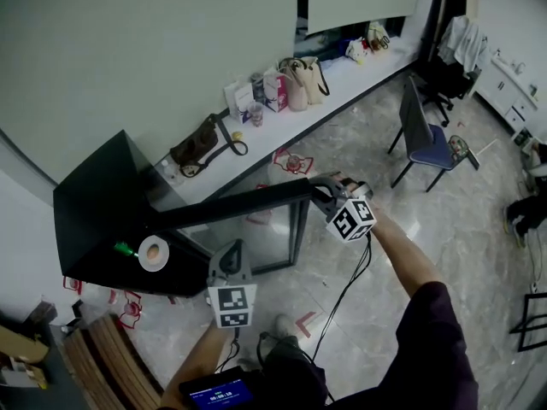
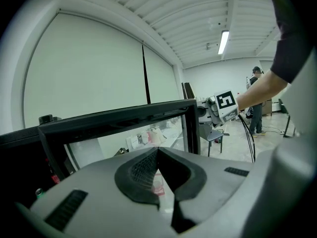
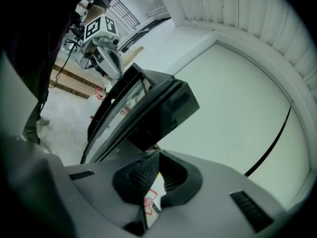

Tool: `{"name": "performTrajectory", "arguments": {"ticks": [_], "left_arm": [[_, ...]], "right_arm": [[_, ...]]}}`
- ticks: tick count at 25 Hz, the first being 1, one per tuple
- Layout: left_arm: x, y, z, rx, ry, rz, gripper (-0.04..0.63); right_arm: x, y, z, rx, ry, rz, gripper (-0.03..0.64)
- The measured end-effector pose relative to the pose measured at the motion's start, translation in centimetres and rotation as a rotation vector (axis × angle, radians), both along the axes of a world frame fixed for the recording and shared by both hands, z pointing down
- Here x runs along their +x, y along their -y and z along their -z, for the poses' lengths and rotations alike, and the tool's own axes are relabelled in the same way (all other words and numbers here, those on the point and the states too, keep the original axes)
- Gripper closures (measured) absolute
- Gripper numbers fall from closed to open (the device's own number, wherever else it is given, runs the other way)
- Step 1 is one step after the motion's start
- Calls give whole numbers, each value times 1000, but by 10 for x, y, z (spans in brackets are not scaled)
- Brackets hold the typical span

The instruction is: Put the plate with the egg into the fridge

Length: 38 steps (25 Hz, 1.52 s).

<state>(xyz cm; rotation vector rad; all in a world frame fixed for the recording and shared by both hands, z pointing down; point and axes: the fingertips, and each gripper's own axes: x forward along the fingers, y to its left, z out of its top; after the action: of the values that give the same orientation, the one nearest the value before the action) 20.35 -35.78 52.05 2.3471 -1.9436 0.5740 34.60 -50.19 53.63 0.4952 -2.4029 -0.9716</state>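
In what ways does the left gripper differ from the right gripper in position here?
The right gripper sits at the outer top corner of the open fridge door; the left gripper is apart from it, nearer the plate. The right gripper is stretched farther out than the left gripper. Both have jaws together, holding nothing.

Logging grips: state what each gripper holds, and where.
Nothing: left gripper and right gripper are shut, empty; the right one is at the edge of the fridge door.

Glossy glass fridge door (image 1: 256, 229), polished marble-look floor (image 1: 461, 220).
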Motion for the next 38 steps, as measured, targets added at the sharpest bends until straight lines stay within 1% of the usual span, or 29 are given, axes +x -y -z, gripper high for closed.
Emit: {"name": "performTrajectory", "arguments": {"ticks": [4,8,11,14,16,19,22,26,30,33,38], "left_arm": [[-4,-23,-6,-5,-22,-2,588],[-12,-51,-5,-3,-27,-18,588],[-24,-78,-5,1,-35,-36,588],[-45,-115,-5,8,-40,-52,588],[-63,-140,-3,13,-44,-62,588],[-91,-176,-2,13,-49,-71,588],[-113,-211,-10,-1,-58,-70,588],[-133,-250,-22,-19,-69,-38,588],[-152,-279,-36,-32,-76,36,588],[-171,-295,-43,-32,-73,110,588],[-208,-321,-39,-18,-75,279,588]], "right_arm": [[12,-45,-2,-1,-12,-23,614],[17,-97,0,5,-8,-39,614],[16,-134,3,-6,17,-91,614],[13,-177,4,-14,45,-168,614],[11,-205,1,-6,40,-208,614],[-3,-247,4,-4,26,-250,614],[-23,-286,3,-8,38,-267,614],[-63,-339,-1,-29,67,-229,614],[-114,-382,-6,-62,127,-125,614],[-156,-404,-10,-100,181,-27,614],[-216,-424,-5,-179,275,111,614]]}}
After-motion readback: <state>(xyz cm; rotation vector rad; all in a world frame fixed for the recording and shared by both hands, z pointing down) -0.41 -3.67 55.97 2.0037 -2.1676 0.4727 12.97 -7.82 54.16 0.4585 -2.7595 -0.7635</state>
